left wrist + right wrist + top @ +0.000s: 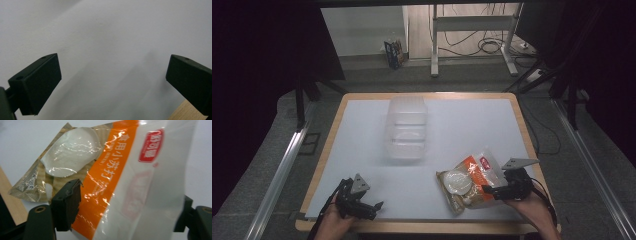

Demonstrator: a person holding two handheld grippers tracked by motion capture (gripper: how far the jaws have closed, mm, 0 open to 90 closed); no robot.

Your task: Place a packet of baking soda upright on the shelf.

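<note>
A shiny snack packet [110, 177] at the table's [362, 150] near right edge was straddled by the part-closed right gripper [492, 190], not yet clamped; a firm squeeze was judged necessary before lifting.

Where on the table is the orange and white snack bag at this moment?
In the high view, the snack bag lies near the table's front right corner, between the jaws of the right tool, below and right of the clear plastic container.
</note>
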